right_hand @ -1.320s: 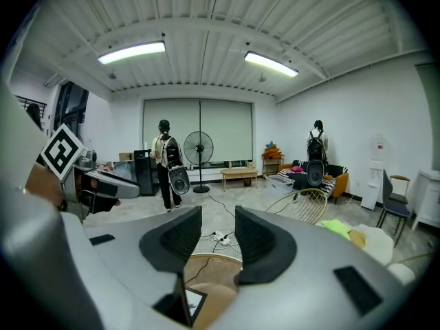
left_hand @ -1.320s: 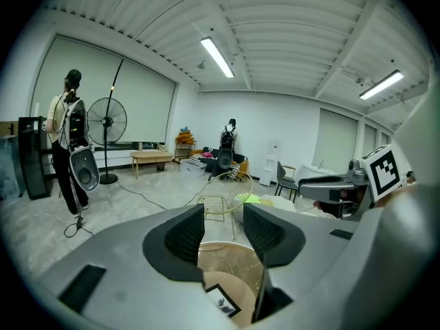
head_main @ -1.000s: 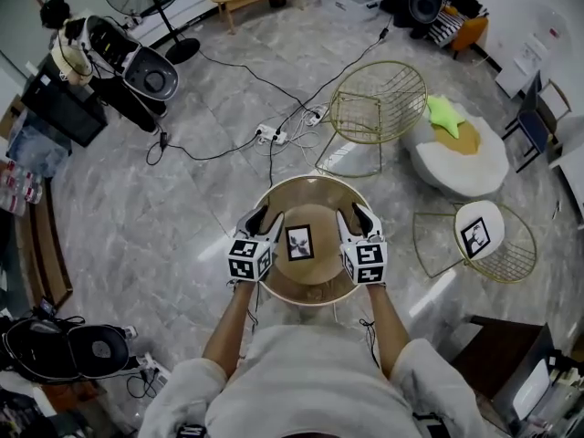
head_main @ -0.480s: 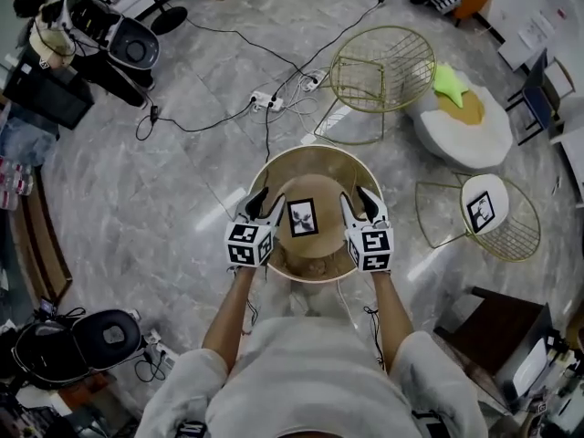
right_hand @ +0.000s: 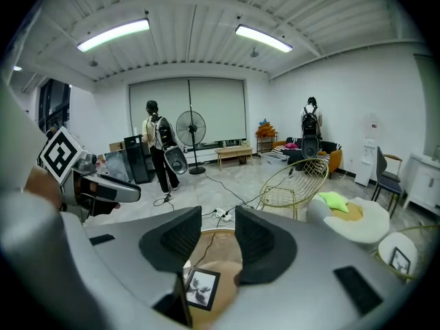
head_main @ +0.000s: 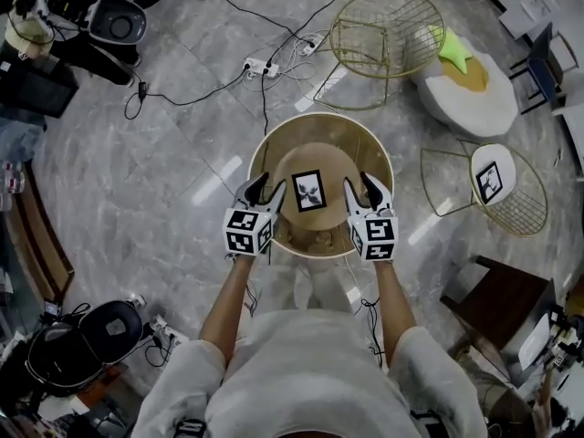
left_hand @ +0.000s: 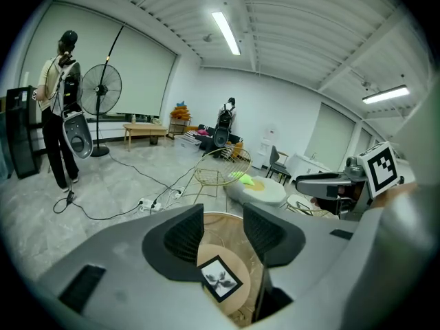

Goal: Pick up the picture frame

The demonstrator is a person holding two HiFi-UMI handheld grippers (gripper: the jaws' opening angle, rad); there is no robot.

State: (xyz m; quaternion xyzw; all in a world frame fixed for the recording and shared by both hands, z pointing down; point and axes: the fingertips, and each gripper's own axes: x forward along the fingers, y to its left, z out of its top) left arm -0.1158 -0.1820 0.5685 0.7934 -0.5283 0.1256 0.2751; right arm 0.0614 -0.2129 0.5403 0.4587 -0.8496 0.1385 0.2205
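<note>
A small black picture frame holding a black-and-white plant print lies flat on the tan cushion of a round gold-rimmed chair. My left gripper hovers just left of the frame, jaws open and empty. On the frame's right side my right gripper is also open, holding nothing. In the left gripper view the frame shows below the gap of the left gripper. The right gripper view has the frame low and left of the right gripper.
A second framed print rests on a wire chair at the right. An empty gold wire chair, a white pouf with a green pillow, and a power strip with cables lie beyond. Dark wooden furniture stands near right.
The head view has shifted, so the round chair sits higher in the picture. Both grippers stay open on either side of the frame, now slightly farther forward.
</note>
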